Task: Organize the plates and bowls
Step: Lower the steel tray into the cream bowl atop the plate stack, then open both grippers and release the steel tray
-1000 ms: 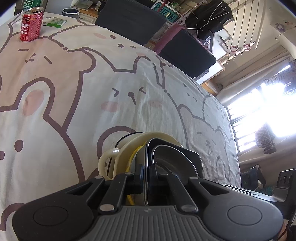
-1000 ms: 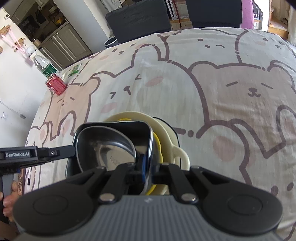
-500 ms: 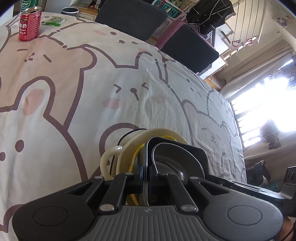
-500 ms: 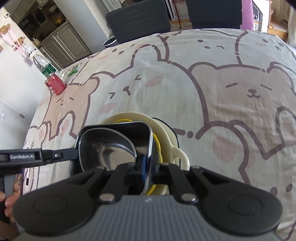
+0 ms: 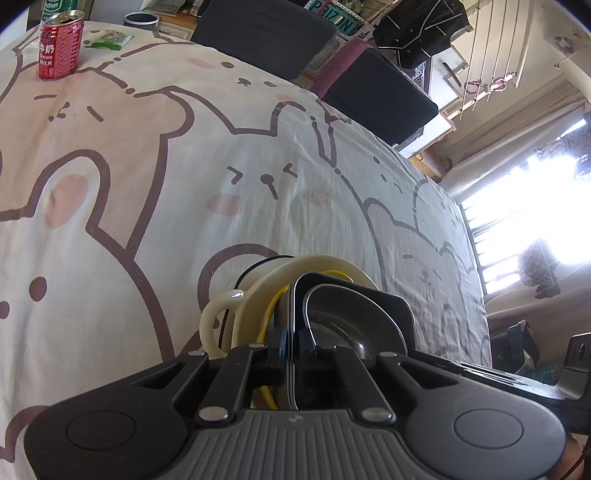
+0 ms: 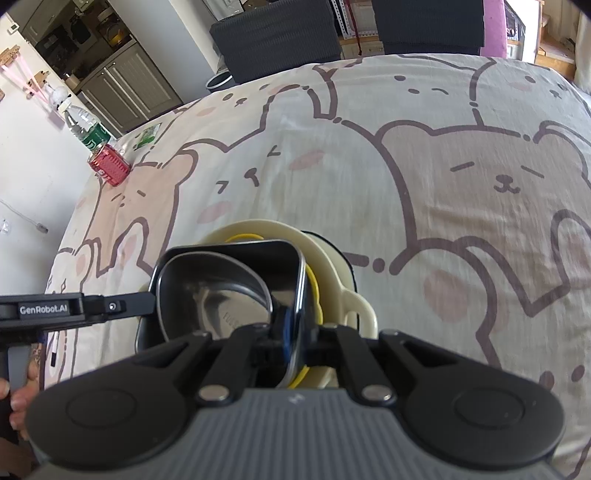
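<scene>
A stack of dishes sits on the bear-print tablecloth (image 5: 147, 221). A dark square dish (image 5: 391, 306) with a steel bowl (image 5: 343, 325) inside it rests in a cream bowl with handles (image 5: 258, 288) that has a yellow rim within. My left gripper (image 5: 291, 347) is shut on the dark dish's near rim. My right gripper (image 6: 295, 332) is shut on the opposite rim of the dark dish (image 6: 229, 251); the steel bowl (image 6: 221, 295) and cream bowl (image 6: 332, 273) show there too. The left gripper's body (image 6: 74, 308) reaches in from the left.
A red drink can (image 5: 59, 44) and a green packet (image 5: 110, 38) stand at the far corner, with a water bottle (image 6: 85, 125) beside them. Dark chairs (image 5: 266, 33) line the far table edge. The cloth beyond the stack is bare.
The stack has shifted slightly away from the far corner with both grippers; the left view has tipped a little. Both grips are unchanged.
</scene>
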A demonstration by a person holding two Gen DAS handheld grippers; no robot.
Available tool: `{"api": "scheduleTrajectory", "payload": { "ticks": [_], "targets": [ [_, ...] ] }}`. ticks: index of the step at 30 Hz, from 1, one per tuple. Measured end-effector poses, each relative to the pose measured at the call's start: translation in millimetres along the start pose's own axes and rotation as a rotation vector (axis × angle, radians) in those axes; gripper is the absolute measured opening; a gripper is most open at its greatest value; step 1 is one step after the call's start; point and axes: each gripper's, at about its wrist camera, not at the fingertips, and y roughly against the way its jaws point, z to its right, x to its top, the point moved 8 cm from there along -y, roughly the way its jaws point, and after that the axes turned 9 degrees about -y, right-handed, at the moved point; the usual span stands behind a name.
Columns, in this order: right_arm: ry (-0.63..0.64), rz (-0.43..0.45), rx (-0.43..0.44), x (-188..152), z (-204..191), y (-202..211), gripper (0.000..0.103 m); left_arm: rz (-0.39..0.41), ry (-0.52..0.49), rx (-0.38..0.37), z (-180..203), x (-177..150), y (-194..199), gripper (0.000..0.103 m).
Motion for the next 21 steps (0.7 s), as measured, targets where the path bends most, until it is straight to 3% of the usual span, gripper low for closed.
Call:
{"api": "scheduleTrajectory", "payload": {
  "ticks": [2, 6, 12, 14, 17, 19, 21],
  "targets": [
    [0.0, -0.008, -0.005, -0.7, 0.3, -1.3, 0.009, -0.005, -0.001, 0.006, -0.2, -1.3, 0.1, 0.021],
    [0.024, 0.002, -0.032, -1.4, -0.1, 0.4, 0.012, -0.008, -0.02, 0.035, 0.5, -3.9, 3.9, 0.029],
    [0.043, 0.038, -0.046, -1.9, 1.2, 12.3, 0.018, 0.007, -0.03, 0.06, -0.2, -6.0, 15.0, 0.049],
    [0.05, 0.066, -0.048, -1.2, 1.8, 20.6, 0.023, 0.019, -0.049, 0.076, 2.6, -7.1, 21.7, 0.064],
    [0.06, 0.099, -0.032, 0.2, 1.7, 33.7, 0.042, 0.059, -0.086, 0.094, 8.4, -6.6, 36.8, 0.09],
    [0.085, 0.128, -0.04, 0.1, -0.2, 44.4, 0.057, 0.087, -0.109, 0.105, 12.4, -6.2, 48.8, 0.095],
    [0.117, 0.164, -0.05, -0.6, -2.8, 57.2, 0.064, 0.112, -0.125, 0.123, 15.5, -6.3, 62.1, 0.1]
  ]
}}
